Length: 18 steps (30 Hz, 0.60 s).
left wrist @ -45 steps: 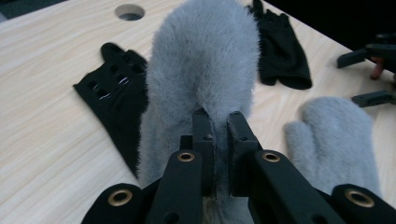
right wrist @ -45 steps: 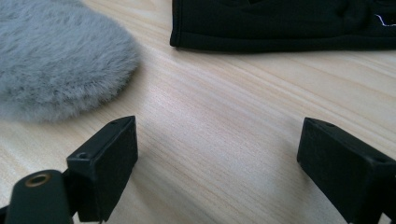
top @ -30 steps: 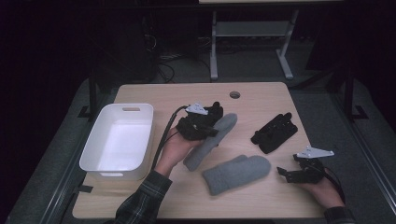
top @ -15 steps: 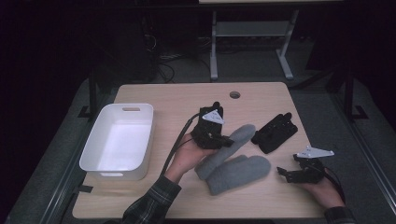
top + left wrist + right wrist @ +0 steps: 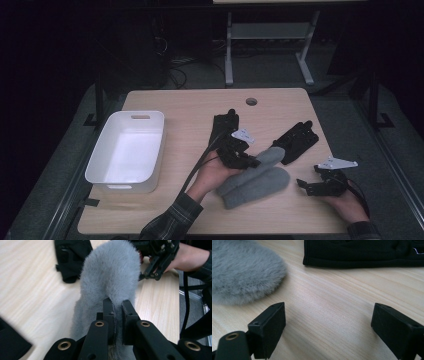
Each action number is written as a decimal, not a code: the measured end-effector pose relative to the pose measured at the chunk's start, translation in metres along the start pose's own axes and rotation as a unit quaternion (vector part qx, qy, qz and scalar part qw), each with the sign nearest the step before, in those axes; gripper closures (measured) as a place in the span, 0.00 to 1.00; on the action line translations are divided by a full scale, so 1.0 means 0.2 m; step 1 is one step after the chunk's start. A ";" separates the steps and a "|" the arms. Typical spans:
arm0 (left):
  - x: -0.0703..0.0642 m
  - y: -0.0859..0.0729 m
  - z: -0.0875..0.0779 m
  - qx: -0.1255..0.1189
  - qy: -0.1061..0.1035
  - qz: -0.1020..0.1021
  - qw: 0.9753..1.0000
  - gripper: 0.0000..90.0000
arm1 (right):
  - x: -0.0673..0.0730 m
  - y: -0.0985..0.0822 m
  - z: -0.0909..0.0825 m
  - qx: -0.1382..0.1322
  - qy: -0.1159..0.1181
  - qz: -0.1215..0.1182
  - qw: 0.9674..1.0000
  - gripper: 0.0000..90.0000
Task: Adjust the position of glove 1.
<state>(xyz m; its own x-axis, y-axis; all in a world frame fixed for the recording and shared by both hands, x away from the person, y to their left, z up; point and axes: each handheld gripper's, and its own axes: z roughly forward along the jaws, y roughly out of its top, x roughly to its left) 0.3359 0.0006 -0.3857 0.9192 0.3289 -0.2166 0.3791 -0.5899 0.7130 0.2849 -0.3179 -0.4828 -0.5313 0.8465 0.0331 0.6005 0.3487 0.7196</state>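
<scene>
L gripper [image 5: 250,161] is clamped on the upper grey furry mitten [image 5: 264,159], jaws pinched tight on its edge w/ fur squeezed between them; in the left gripper view [image 5: 115,305] the mitten [image 5: 110,275] runs away from the jaws toward the other hand. Vs 0.5 s ago, the L hand [image 5: 212,172] & gripper sit further right and nearer the person, and the held mitten has come w/ them: it now lies partly across the second grey mitten [image 5: 260,187], overlapping it, where a sec ago the two were apart, one beside the other. Lower mitten looks about where it was, near the table's [image 5: 175,105] front edge.

R gripper [image 5: 306,186] rests low at the table's right front, jaws wide apart w/ bare wood between them, unchanged from earlier. In the right gripper view [image 5: 329,330] a grey mitten [image 5: 244,277] lies just ahead-left of the jaws, a black glove [image 5: 362,252] beyond.

One black glove [image 5: 296,141] lies right of the mittens, touching or just beside the held one's tip; another black glove [image 5: 224,125] is behind the L gripper. White bin [image 5: 155,150] at table left, not moved.
</scene>
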 end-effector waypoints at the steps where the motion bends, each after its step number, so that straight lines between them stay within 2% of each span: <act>1: -0.01 0.00 0.02 0.003 -0.001 0.000 1.000 0.93 | 0.00 0.00 0.00 0.000 0.000 0.000 1.000 0.14; 6: -0.03 -0.02 0.10 0.017 -0.009 0.002 1.000 0.92 | 0.00 0.00 0.00 0.000 0.000 0.000 1.000 0.14; 9: -0.04 -0.03 0.12 0.020 -0.010 0.002 1.000 0.89 | 0.00 0.00 0.00 0.000 0.001 0.001 1.000 0.14; 10: -0.04 -0.03 0.13 0.020 -0.010 0.001 1.000 0.81 | 0.00 0.00 0.00 -0.001 0.001 0.001 1.000 0.14; 12: -0.04 -0.03 0.12 0.014 -0.007 0.002 1.000 0.72 | 0.00 0.00 0.00 0.000 0.000 0.001 1.000 0.14; 13: -0.03 -0.02 0.09 0.000 -0.017 -0.002 1.000 0.69 | 0.00 0.00 0.00 0.000 0.000 0.000 1.000 0.14; 14: -0.03 -0.02 0.06 -0.005 -0.016 -0.002 1.000 0.67 | 0.00 0.00 0.00 0.000 0.000 0.000 1.000 0.14; 15: -0.03 -0.02 0.06 -0.005 -0.016 -0.002 1.000 0.67 | 0.00 0.00 0.00 0.000 0.000 0.000 1.000 0.14; 17: 0.00 -0.02 -0.01 -0.015 -0.005 0.004 1.000 0.69 | 0.00 0.00 0.00 0.000 0.000 0.000 1.000 0.14; 18: 0.00 -0.02 -0.01 -0.015 -0.005 0.004 1.000 0.71 | 0.00 0.00 0.00 0.000 0.000 0.000 1.000 0.14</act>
<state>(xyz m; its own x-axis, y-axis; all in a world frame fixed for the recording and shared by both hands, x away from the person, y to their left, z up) 0.3340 0.0047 -0.3862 0.9232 0.3165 -0.2181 0.3689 -0.5699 0.7343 0.2849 -0.3179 -0.4828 -0.5311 0.8466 0.0332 0.6006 0.3486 0.7196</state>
